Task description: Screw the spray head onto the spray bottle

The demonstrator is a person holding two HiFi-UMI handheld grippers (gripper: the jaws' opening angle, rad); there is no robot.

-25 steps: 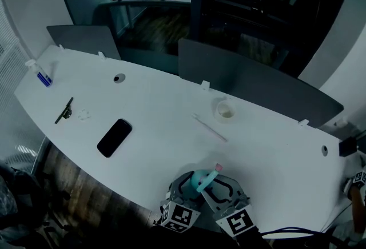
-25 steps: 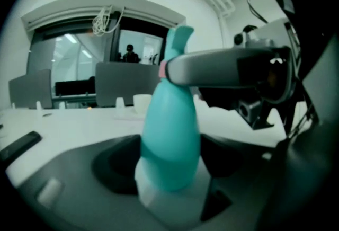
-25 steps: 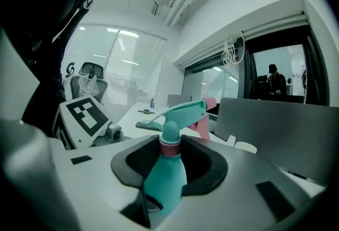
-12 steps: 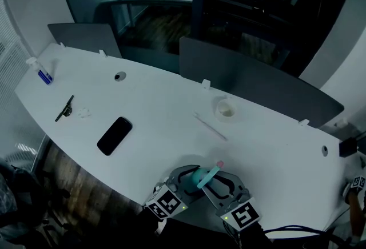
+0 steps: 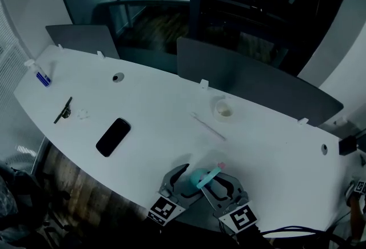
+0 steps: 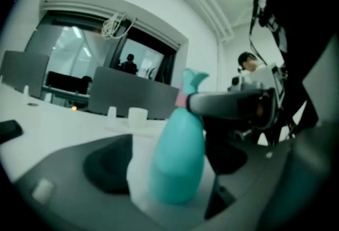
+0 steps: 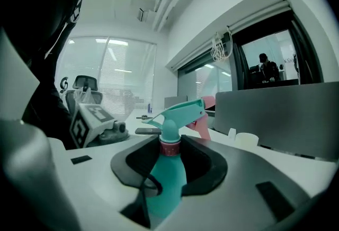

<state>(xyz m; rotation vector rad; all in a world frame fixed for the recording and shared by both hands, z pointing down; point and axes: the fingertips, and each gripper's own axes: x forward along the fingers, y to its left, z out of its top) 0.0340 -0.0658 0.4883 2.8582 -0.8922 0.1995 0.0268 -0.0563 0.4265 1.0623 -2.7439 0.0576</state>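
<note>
At the six o'clock table (image 5: 171, 111) edge, the right gripper (image 5: 216, 184) clamps the spray bottle (image 5: 200, 175); the left gripper (image 5: 186, 180), jaws just opening, brackets it without touching.

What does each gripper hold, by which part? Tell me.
The right gripper clamps the spray bottle at the neck, under its pink collar. The left gripper holds nothing: its jaws have just been opening round the body.

We look in from three sides
Our head view looks steeply down from above over the whole white table (image 5: 171, 111). Our left gripper view sits low and close to the spray bottle (image 6: 177, 156), facing far and right. Our right gripper view, equally close, faces far and left. All three share the bottle, table and grey partition (image 5: 251, 85).
</note>
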